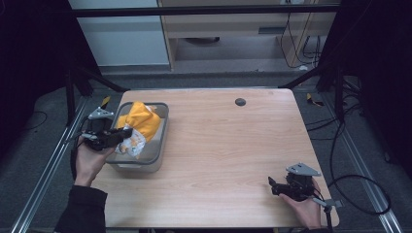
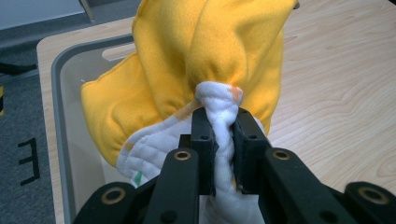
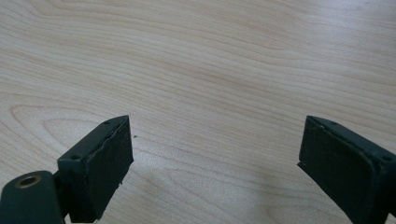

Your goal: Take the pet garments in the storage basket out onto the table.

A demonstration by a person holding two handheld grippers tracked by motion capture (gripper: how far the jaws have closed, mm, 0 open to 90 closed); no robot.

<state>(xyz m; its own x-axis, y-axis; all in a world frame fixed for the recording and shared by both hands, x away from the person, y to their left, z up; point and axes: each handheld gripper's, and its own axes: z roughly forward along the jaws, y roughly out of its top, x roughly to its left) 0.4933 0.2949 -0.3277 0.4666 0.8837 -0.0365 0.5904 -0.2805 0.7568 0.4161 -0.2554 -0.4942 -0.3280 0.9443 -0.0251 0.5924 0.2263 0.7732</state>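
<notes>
Cloth [image 2: 205, 51], yellow with a white quilted edge, hangs bunched over the grey bin [image 1: 163, 141] at the table's [image 1: 233, 155] left side, clamped in the left gripper [image 2: 223, 135]. Right gripper [image 3: 215, 163] rests near the table's right corner, jaws wide apart.

Bright yellow-orange cloth [image 2: 205, 51], plain on its outer face; quilted white on its inner side, with small orange and green marks near the edge. Translucent grey bin [image 1: 160, 145] with a darker grey rim. Pale wooden table [image 1: 223, 145], light beige with fine brown grain lines, plus 1 small dark round disc [image 1: 240, 102] near the far edge. Matt black left gripper [image 2: 219, 135], brass-coloured rivets on its arms. Matt black right gripper [image 3: 215, 163] as well, 1 brass-coloured rivet at the lower corner, grey three-cornered plate on top in the high view. Dark sleeve [image 1: 85, 208] at the left forearm. Dark grey floor [image 1: 43, 141], black cables [image 1: 350, 160], yellow-and-black tape bits.
</notes>
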